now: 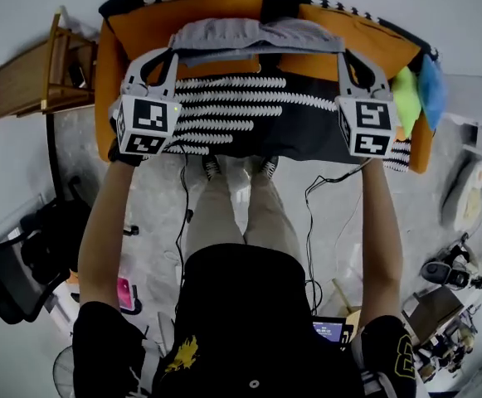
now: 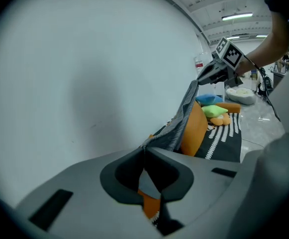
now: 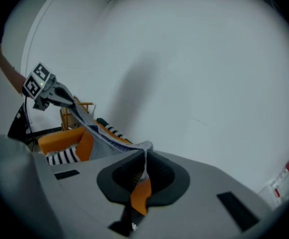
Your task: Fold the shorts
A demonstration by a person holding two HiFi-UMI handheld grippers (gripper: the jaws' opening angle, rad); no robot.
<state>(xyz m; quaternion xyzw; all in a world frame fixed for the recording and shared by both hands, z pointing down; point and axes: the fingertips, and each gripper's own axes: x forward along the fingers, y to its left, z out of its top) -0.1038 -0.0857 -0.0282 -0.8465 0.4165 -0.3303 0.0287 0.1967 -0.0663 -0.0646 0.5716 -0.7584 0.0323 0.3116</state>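
Note:
The grey shorts (image 1: pixel 255 36) hang stretched between my two grippers above the orange sofa (image 1: pixel 348 31). My left gripper (image 1: pixel 171 51) is shut on the shorts' left corner, and the cloth (image 2: pixel 181 118) runs from its jaws toward the other gripper. My right gripper (image 1: pixel 345 53) is shut on the right corner, where the fabric (image 3: pixel 102 136) bunches at the pinched jaws. Both grippers are held up at about the same height, with the cloth sagging a little between them.
A black-and-white patterned throw (image 1: pixel 249 110) covers the sofa seat. Green and blue cushions (image 1: pixel 415 94) lie at the sofa's right end. A wooden chair (image 1: pixel 37 69) stands to the left. A white wall (image 2: pixel 84 73) is close behind. Cables (image 1: pixel 315 197) trail on the floor by the person's feet.

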